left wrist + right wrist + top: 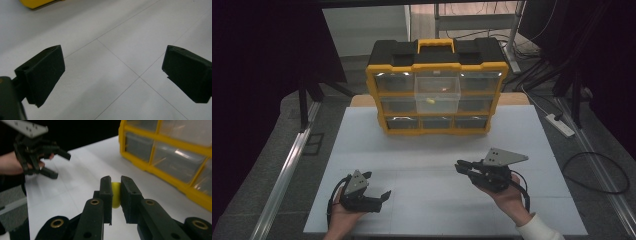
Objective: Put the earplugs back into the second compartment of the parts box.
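My right gripper (115, 183) is shut on a small yellow object (115, 195) that shows between its jaws. In the high view this right gripper (460, 166) is held just above the white board, front right, pointing left. My left gripper (377, 185) rests at the front left, open, with nothing between its jaws (113, 75). It also shows far off in the right gripper view (61, 165). A yellow and black drawer organizer (436, 90) stands at the back of the board. Its top middle clear drawer (437, 85) is pulled out with a yellow piece (430, 100) inside.
The white board (437, 150) covers the table, with bare surface between the grippers and the organizer (170, 162). A yellow corner of the organizer (37, 3) shows in the left gripper view. Metal rails run along both sides, and cables and a power strip (560, 125) lie on the floor at right.
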The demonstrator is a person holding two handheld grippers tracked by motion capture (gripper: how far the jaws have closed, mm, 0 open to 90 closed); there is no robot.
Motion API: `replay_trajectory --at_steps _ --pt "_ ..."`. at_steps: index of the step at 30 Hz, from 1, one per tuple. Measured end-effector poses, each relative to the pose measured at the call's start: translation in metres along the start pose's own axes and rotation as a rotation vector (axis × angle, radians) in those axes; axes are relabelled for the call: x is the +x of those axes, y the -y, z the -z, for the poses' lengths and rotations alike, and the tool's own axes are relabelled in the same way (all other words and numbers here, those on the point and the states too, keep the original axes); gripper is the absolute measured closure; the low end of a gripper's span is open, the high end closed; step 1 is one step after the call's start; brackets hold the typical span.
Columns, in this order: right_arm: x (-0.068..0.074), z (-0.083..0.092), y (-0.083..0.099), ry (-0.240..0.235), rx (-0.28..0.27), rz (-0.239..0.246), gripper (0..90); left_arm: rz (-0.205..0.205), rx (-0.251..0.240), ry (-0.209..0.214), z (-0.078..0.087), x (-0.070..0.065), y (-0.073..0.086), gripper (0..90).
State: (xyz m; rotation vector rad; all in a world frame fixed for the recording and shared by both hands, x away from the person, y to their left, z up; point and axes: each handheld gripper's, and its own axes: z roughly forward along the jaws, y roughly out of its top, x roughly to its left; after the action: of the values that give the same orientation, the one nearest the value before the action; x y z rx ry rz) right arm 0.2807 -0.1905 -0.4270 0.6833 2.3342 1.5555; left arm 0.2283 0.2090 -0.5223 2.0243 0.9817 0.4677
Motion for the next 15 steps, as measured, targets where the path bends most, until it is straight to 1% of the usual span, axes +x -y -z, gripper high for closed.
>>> replay_trajectory --at_steps 2,6,10,15 --pt "-0.002 0.004 -0.005 0.006 -0.022 -0.006 79.1 0.002 0.001 0.0 0.0 0.0 0.0 4.7" --pt "-0.006 0.015 -0.022 0.013 -0.085 -0.02 79.1 0.001 0.002 0.002 0.0 0.0 0.0 4.6" --pt "-0.009 0.022 -0.033 0.026 -0.114 -0.018 79.1 0.003 0.001 0.001 0.0 0.0 0.0 4.6" --pt "-0.014 0.025 -0.048 0.031 -0.144 -0.02 79.1 0.0 0.001 0.0 0.0 0.0 0.0 4.6"
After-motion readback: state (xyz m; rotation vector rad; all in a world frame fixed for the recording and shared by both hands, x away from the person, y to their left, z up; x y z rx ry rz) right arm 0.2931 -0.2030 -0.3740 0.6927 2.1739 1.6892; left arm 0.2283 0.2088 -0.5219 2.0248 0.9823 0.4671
